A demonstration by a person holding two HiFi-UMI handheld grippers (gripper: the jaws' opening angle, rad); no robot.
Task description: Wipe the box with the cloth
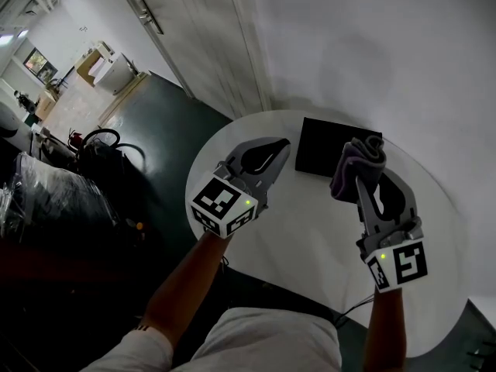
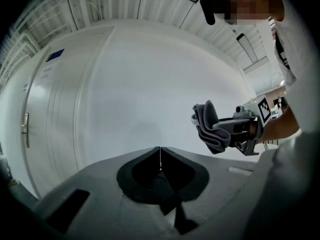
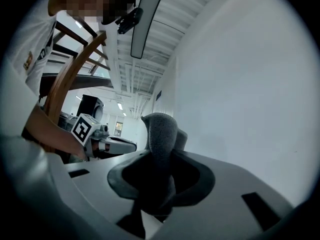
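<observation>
A flat black box (image 1: 324, 147) lies on the round white table (image 1: 310, 239), near its far edge. My right gripper (image 1: 364, 178) is shut on a folded grey cloth (image 1: 356, 167), which hangs over the box's right part. The same cloth (image 3: 162, 136) stands up between the right jaws, and the cloth (image 2: 212, 128) also shows at the right of the left gripper view. My left gripper (image 1: 283, 147) hovers just left of the box, jaws shut with nothing between them (image 2: 160, 150).
A white wall (image 1: 387, 45) rises behind the table, with a white door and handle (image 1: 149, 15) to the left. Dark green floor (image 1: 147, 122) and black bags (image 1: 101, 157) lie left of the table. The person's legs (image 1: 263, 339) are at the near edge.
</observation>
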